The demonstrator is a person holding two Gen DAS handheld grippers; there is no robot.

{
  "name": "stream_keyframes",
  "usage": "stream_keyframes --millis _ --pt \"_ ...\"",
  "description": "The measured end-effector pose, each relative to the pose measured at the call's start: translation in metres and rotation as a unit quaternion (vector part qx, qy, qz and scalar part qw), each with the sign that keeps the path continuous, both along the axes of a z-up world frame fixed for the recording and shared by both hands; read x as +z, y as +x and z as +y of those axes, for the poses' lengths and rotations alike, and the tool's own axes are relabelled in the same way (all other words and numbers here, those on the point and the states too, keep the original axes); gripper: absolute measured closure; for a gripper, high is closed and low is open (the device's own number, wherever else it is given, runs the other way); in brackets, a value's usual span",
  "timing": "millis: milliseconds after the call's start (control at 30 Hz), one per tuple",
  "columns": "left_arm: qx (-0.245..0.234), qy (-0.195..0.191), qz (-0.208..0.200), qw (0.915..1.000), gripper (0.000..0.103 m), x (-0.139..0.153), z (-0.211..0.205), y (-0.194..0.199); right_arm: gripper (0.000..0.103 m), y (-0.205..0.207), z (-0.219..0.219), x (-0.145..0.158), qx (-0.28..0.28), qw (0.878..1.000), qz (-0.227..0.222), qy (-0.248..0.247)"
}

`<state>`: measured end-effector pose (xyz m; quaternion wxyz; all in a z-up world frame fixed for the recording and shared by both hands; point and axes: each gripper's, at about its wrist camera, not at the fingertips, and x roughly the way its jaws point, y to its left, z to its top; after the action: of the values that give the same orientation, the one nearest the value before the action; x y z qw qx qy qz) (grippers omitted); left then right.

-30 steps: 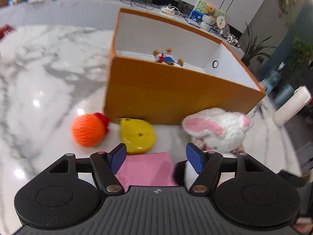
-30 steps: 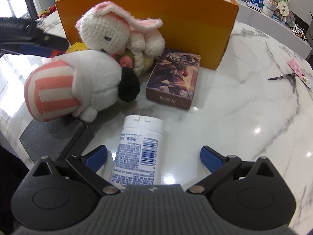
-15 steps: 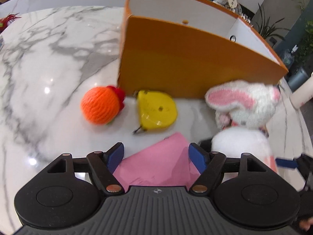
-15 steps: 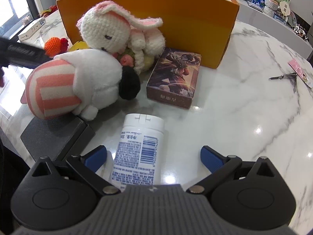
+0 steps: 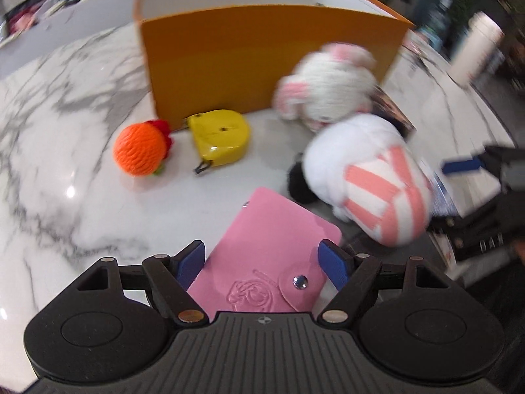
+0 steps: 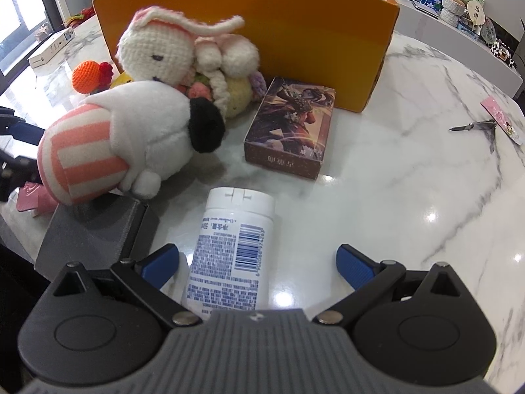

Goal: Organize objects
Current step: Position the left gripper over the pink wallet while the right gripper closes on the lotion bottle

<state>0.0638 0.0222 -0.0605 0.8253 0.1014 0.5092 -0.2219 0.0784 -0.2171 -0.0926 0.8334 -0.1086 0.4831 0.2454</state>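
My left gripper (image 5: 264,262) is open, with a pink snap wallet (image 5: 269,256) lying flat on the marble table between its fingers. Ahead lie an orange knitted ball (image 5: 139,151), a yellow tape measure (image 5: 218,138), a white crocheted bunny (image 5: 328,88) and a striped white plush dog (image 5: 370,170), all before the orange box (image 5: 262,59). My right gripper (image 6: 257,264) is open over a white bottle (image 6: 231,252) lying on its side. The bunny (image 6: 157,52), the dog (image 6: 124,144) and a card box (image 6: 292,128) lie beyond it.
A grey block (image 6: 95,236) sits at the table's near left edge under the dog. A small metal tool (image 6: 475,127) and a pink tag (image 6: 500,118) lie far right. A white paper roll (image 5: 475,52) stands past the orange box.
My left gripper has pulled back and swung right; the pink wallet now shows fully between its fingers and the striped dog has come into view. The right gripper has hardly moved.
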Motion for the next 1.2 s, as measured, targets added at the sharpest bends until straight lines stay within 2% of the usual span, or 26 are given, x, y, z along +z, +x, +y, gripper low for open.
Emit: stream_keyframes --millis 167,267,433,467,633,767,867,933,1000,1200 --pt "-0.072 0.009 -0.025 0.9970 0.014 0.003 -0.010 -0.018 0.001 0.000 -0.001 0.000 -0.002 1.000 0.001 -0.001" --pt "-0.100 0.035 -0.046 0.9933 0.013 -0.001 -0.019 -0.026 0.001 0.001 -0.001 0.000 -0.003 1.000 0.001 -0.001" --pt "-0.116 0.069 -0.065 0.9887 0.012 -0.005 -0.027 -0.031 0.001 0.001 0.000 0.001 -0.006 1.000 0.001 -0.001" --pt "-0.113 0.076 -0.066 0.9884 0.010 -0.007 -0.027 -0.030 0.001 0.001 0.000 0.001 -0.006 1.000 0.001 -0.001" --pt "-0.108 0.082 -0.056 0.9892 0.005 -0.013 -0.023 -0.023 0.001 0.001 0.000 0.001 -0.008 1.000 0.000 0.000" --pt "-0.067 0.063 -0.032 0.9952 0.002 -0.014 -0.013 -0.013 0.001 0.001 0.000 0.001 -0.008 1.000 -0.004 -0.001" --pt "-0.016 0.047 -0.009 0.9987 0.001 -0.015 -0.002 -0.001 0.003 -0.003 0.004 0.001 -0.016 1.000 -0.016 -0.008" --pt "0.018 0.051 -0.012 0.9985 0.001 -0.014 0.004 0.004 0.007 -0.002 0.000 0.003 -0.029 0.999 -0.025 -0.010" --pt "0.055 0.050 -0.011 0.9972 0.001 -0.013 0.010 0.008 0.016 0.001 -0.007 0.004 -0.042 0.999 -0.017 0.004" --pt "0.105 0.048 -0.015 0.9932 0.000 -0.012 0.013 0.005 0.021 -0.004 -0.006 0.004 -0.051 0.998 -0.025 0.006"
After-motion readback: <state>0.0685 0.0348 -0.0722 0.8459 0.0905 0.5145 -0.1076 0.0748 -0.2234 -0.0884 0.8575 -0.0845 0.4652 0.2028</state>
